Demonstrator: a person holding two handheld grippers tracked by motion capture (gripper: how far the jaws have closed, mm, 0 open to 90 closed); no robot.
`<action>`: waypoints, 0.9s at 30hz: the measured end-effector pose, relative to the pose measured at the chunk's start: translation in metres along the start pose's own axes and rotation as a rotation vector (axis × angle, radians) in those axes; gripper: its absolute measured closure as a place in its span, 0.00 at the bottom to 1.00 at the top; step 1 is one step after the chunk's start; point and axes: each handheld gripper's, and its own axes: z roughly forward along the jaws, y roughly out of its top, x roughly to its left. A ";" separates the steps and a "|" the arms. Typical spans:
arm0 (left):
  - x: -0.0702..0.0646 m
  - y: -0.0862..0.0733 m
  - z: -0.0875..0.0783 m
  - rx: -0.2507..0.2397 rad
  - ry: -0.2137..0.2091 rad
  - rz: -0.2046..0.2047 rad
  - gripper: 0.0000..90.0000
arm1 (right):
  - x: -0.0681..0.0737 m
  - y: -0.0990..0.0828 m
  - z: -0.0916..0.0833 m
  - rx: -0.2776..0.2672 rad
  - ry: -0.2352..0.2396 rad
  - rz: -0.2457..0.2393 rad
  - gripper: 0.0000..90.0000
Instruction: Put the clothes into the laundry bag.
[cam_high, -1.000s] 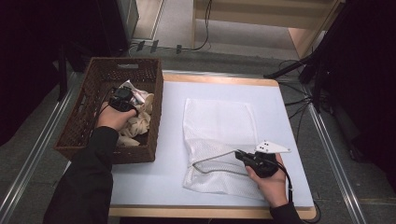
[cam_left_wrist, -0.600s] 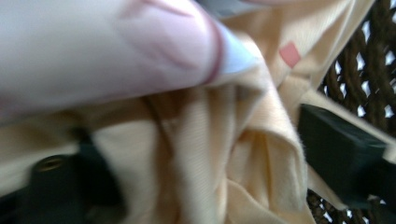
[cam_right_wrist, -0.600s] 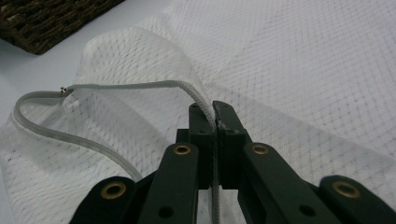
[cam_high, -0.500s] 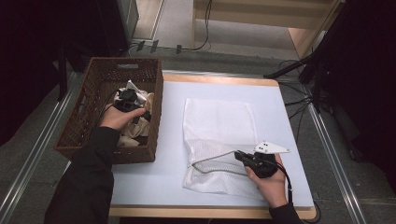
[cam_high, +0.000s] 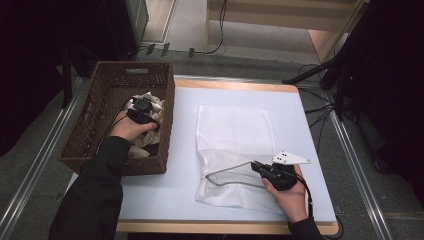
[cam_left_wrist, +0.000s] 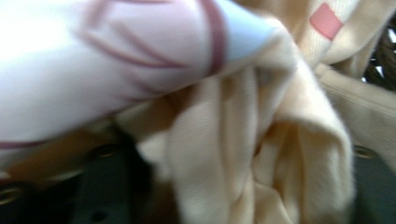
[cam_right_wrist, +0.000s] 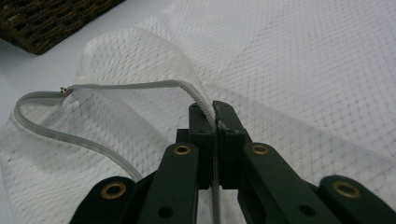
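The work in hand is loading clothes from the wicker basket (cam_high: 95, 127) into the white mesh laundry bag (cam_high: 232, 135), and it is at an early stage. The bag lies flat on the table (cam_high: 180, 185) and appears empty. The right gripper (cam_right_wrist: 212, 122) is clamped on the bag's zipper edge (cam_right_wrist: 140, 85), holding the mouth lifted open. The left gripper (cam_high: 141, 109) is down in the basket among the garments; its jaws have just been closing, with cream knit fabric (cam_left_wrist: 261, 158) between them, though the blurred close view does not confirm a firm grip. Remaining: lift the garment, carry it across, insert it.
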 end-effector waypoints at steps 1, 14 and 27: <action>0.002 0.000 -0.002 -0.004 -0.025 0.002 0.54 | 0.000 0.000 0.000 0.000 0.000 0.000 0.97; 0.010 0.002 -0.019 -0.070 -0.194 -0.051 0.67 | 0.000 0.000 0.000 -0.001 0.011 -0.007 0.99; 0.012 -0.001 -0.041 -0.251 -0.247 -0.070 0.67 | -0.001 0.000 -0.001 -0.008 0.019 -0.015 0.99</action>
